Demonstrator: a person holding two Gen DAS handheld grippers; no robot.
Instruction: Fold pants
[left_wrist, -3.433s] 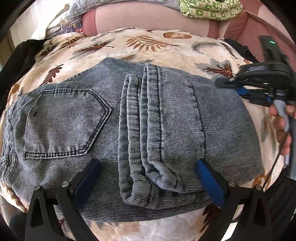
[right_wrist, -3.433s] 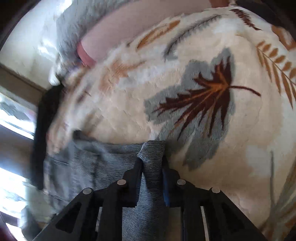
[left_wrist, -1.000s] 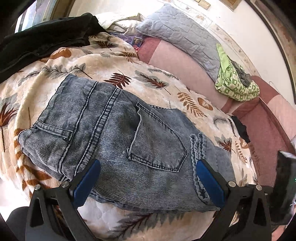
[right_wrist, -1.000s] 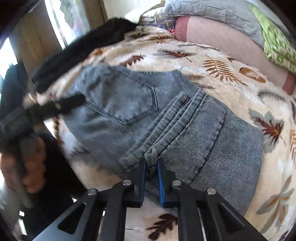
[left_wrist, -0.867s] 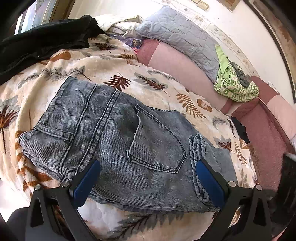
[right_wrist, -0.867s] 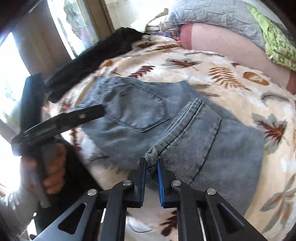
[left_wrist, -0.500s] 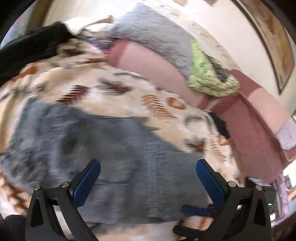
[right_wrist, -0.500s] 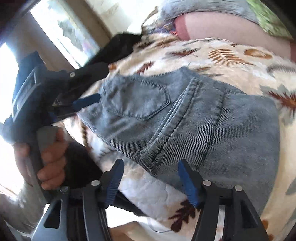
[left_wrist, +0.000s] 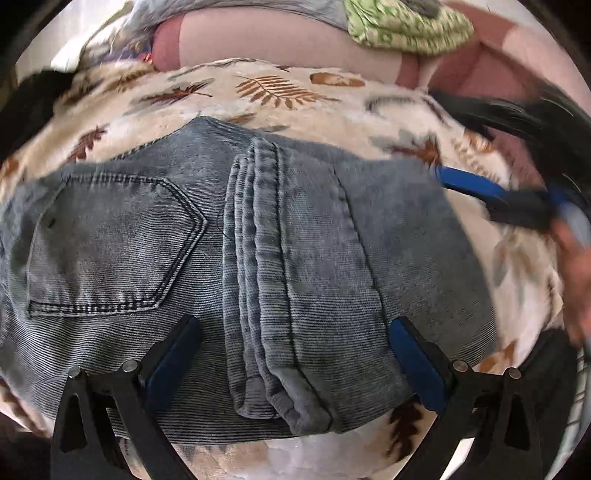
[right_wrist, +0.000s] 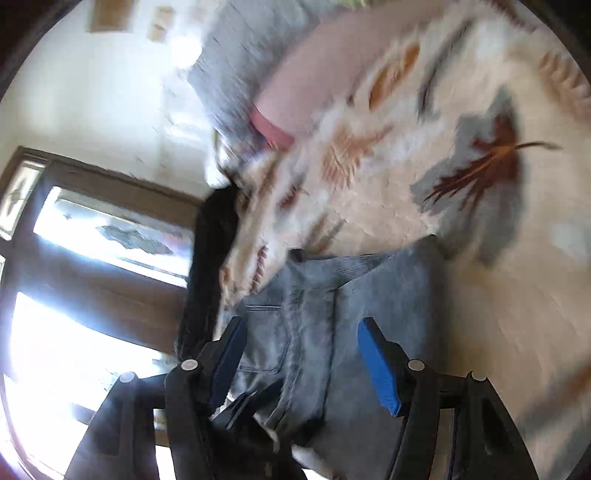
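Two grippers in view, neither gripping cloth. Grey denim pants (left_wrist: 258, 266) lie folded into a compact block on the leaf-print blanket (left_wrist: 266, 85), back pocket (left_wrist: 110, 243) up on the block's left part. Leg hems stacked in a ridge down the block's middle, the hem ends reaching its near edge.

Left gripper (left_wrist: 295, 362): blue-padded fingers spread wide over the near edge of the pants, one on each side of the hem ridge. Whether the pads touch the denim cannot be told.

Right gripper (right_wrist: 306, 365): fingers apart, nothing between them but the folded pants seen beyond; frame motion-blurred. From the left wrist view it sits at the right edge of the pants, blurred.

Pink bolster (left_wrist: 258, 40) beyond the far side of the pants; green patterned cloth (left_wrist: 410, 22) on top of it.
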